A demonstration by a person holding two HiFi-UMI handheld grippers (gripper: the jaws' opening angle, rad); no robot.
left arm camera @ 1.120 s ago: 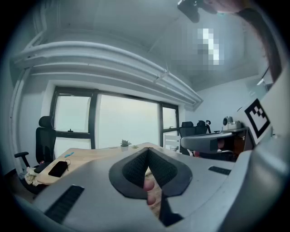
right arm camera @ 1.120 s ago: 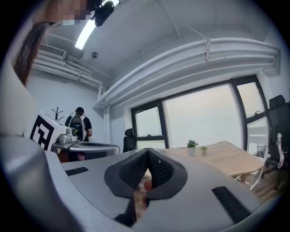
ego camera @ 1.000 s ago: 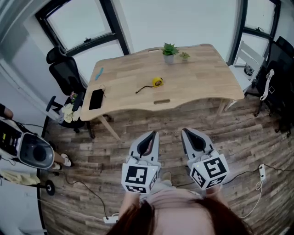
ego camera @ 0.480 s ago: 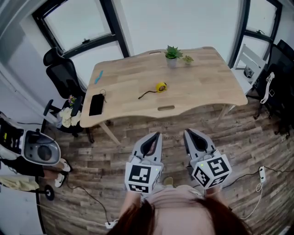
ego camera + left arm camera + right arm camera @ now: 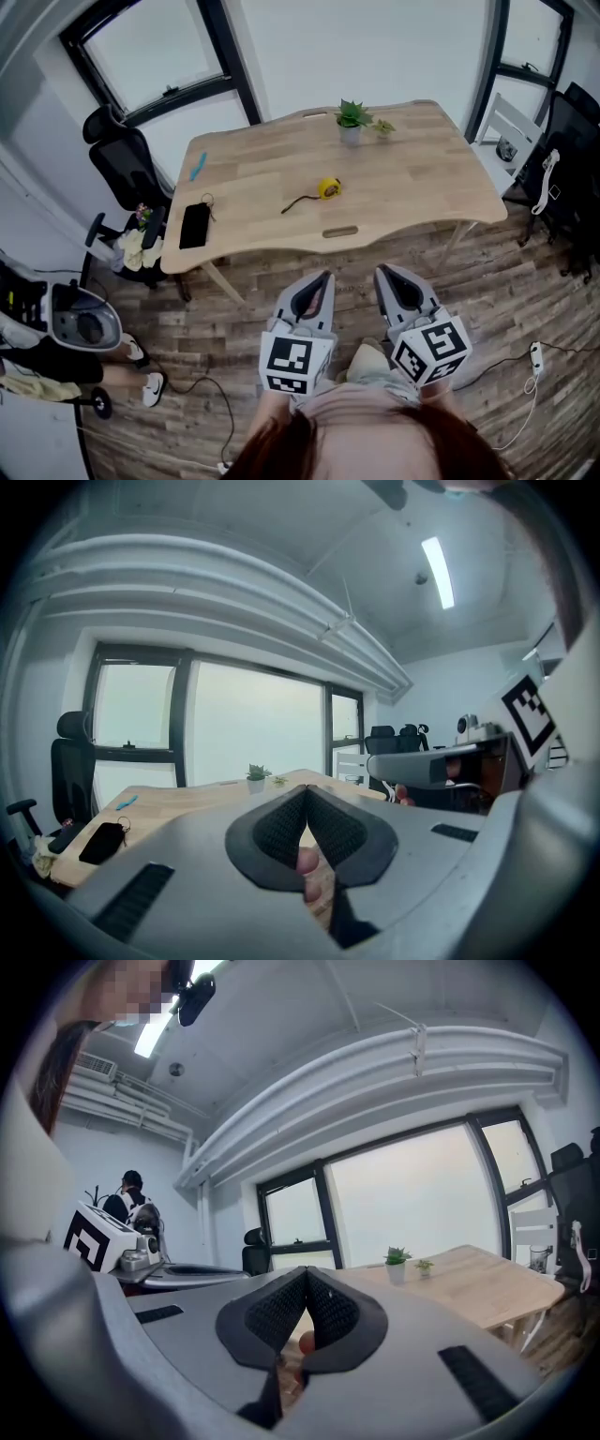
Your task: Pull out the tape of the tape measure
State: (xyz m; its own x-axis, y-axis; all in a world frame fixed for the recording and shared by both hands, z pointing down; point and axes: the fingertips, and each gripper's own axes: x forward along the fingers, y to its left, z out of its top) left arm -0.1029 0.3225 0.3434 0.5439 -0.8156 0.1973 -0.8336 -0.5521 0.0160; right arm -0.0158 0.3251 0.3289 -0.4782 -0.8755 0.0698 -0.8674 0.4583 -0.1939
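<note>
The yellow tape measure (image 5: 327, 187) lies near the middle of the tabletop (image 5: 422, 169), with a thin dark tail (image 5: 298, 201) trailing toward the front edge. The left tongs (image 5: 322, 278) and right tongs (image 5: 382, 272) hang closed and empty above the floor (image 5: 525, 281), well short of that edge. The case looks small, hard, light and apt to slide, so one pair should probably clamp its flat sides while the other pinches the tape's end; whether the tail is tape or strap I cannot tell.
</note>
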